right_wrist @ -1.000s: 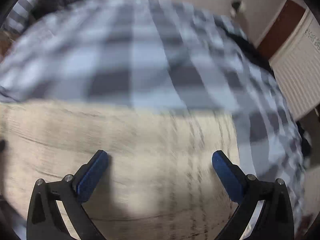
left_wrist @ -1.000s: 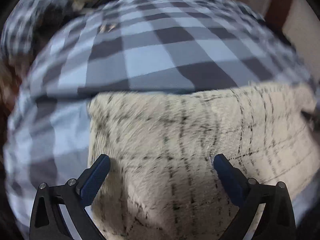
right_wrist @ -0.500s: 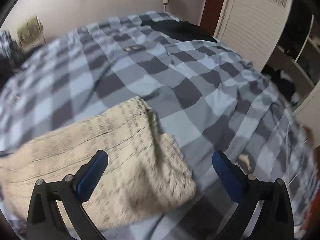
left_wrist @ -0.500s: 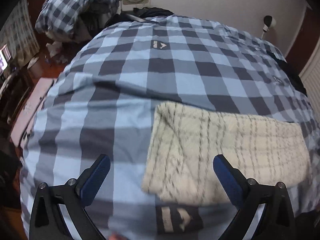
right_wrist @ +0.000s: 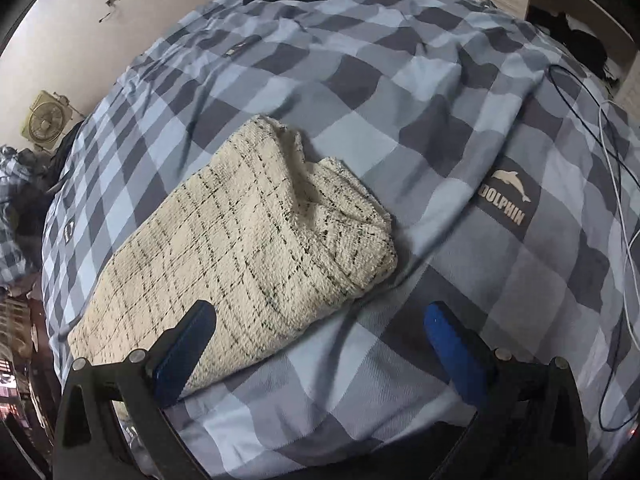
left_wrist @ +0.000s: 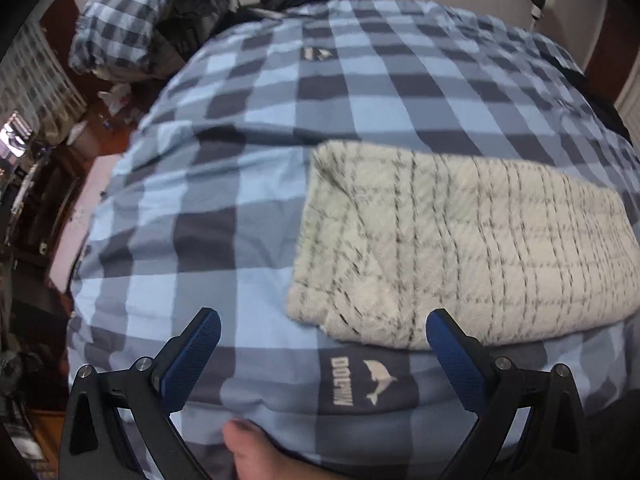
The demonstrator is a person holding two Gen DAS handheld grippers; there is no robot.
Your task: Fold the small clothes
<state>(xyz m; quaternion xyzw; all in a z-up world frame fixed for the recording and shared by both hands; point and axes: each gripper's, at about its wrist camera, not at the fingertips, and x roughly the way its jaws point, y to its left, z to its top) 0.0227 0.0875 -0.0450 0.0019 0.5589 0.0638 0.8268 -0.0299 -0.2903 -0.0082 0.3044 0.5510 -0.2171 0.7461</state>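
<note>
— When you look through the left wrist camera, where do you find the garment?

— It is the cream fuzzy garment [left_wrist: 464, 248] with thin dark check lines. It lies folded in the right half of the frame, flat on the blue checked bedcover [left_wrist: 248, 168]. Its left short edge is thick and rounded.

— And the left gripper?

— The left gripper [left_wrist: 320, 340] is at the bottom of the frame, its jaws spread wide and holding nothing. One blue pad stands over the bedcover at lower left. The other overlaps the near edge of the garment, but I cannot tell if it touches the fabric. Between them I read a dark patch with a dolphin logo [left_wrist: 364, 380].

— Is something below it?

— A bit of bare skin [left_wrist: 256, 456] at the bottom edge; I cannot say which part of the body.

— What does the right wrist camera show?

— The same garment [right_wrist: 240, 252] runs from the lower left towards the centre. Its far end is bunched, with one fold standing up. The right gripper [right_wrist: 320, 328] is also released, with nothing between its fingers. The left pad sits in front of the near corner of the garment; the right pad is over bare bedcover [right_wrist: 400, 120].

— Anything else?

— A second dolphin logo [right_wrist: 508, 200] on the right, cables [right_wrist: 616, 184] along the right edge, and a small fan [right_wrist: 44, 122] by the wall at the left. In the left view, a heap of checked bedding [left_wrist: 148, 24] is at upper left.
</note>
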